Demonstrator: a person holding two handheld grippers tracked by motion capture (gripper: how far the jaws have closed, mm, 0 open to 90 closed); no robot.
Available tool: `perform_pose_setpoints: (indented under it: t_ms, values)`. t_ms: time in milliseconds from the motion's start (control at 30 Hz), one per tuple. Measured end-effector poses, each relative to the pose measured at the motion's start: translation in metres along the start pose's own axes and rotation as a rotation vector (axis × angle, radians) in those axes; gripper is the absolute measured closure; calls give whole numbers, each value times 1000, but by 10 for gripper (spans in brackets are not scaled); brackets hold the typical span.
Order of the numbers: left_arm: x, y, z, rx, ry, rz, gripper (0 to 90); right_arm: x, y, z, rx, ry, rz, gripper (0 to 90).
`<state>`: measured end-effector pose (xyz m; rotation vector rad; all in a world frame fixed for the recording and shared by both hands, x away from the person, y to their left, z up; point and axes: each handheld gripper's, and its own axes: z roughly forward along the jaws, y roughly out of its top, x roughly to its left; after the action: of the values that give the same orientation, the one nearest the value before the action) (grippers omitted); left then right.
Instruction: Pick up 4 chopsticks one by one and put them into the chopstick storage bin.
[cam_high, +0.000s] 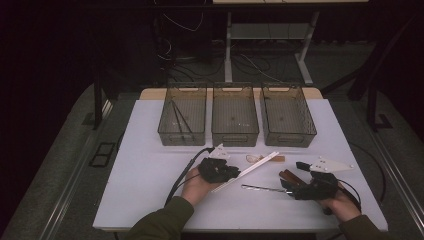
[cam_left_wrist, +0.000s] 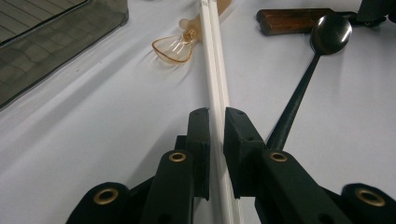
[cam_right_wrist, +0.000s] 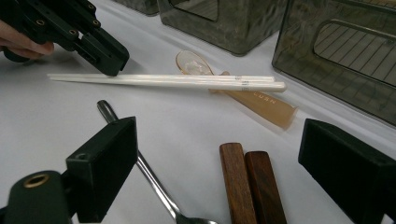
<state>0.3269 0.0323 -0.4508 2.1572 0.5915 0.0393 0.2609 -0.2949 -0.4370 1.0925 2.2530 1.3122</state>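
Observation:
A pair of white chopsticks (cam_high: 248, 171) lies slantwise mid-table, its far end resting across an amber plastic spoon (cam_high: 254, 158). My left gripper (cam_high: 223, 171) is shut on the near end of the white chopsticks (cam_left_wrist: 212, 60), the jaws pressed to both sides (cam_left_wrist: 217, 116). The right gripper view shows that gripper (cam_right_wrist: 105, 58) low on the chopsticks (cam_right_wrist: 187, 81). My right gripper (cam_high: 295, 187) stands wide open (cam_right_wrist: 224, 163) over two brown wooden handles (cam_right_wrist: 252, 186) and a metal spoon (cam_right_wrist: 149, 177). Nothing is between its fingers.
Three smoky plastic bins (cam_high: 235, 116) stand in a row at the back; the left bin (cam_high: 182, 116) holds dark chopsticks. The metal spoon (cam_high: 260, 188) lies between the two grippers. The amber spoon (cam_right_wrist: 247, 98) points toward the right-hand bin (cam_right_wrist: 345, 56).

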Motion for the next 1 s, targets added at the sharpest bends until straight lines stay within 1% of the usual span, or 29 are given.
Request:
perform_pose_setpoints:
  t_ms: [67,100,233,367,433,500,533,667,767,833,900,1000]
  values:
    - [-1,0,1,-2,0,-3,793,0,0,0,0,0,-1,118]
    - [0,0,1,7,3,6,790,0,0,0,0,0,0,119]
    - [0,-1,2,2,7,-2,790,0,0,0,0,-1,0,119]
    - [0,-1,2,13,11,4,790,0,0,0,-1,-1,1,118]
    - [-1,-1,3,10,12,-3,790,0,0,0,0,0,0,119]
    - [-1,-1,4,11,15,-1,790,0,0,0,0,-1,-1,119]
    - [0,-1,5,13,15,12,790,0,0,0,0,-1,0,119]
    - [0,-2,6,25,20,17,790,0,0,0,0,-1,0,119]
    - [-1,-2,7,19,25,9,790,0,0,0,0,-1,-1,118]
    - [0,-2,7,28,27,18,790,0,0,0,0,-1,0,118]
    - [-1,-2,8,27,28,12,791,0,0,0,0,-1,-1,118]
    - [-1,-2,8,24,35,13,798,0,0,0,0,-1,-2,119]
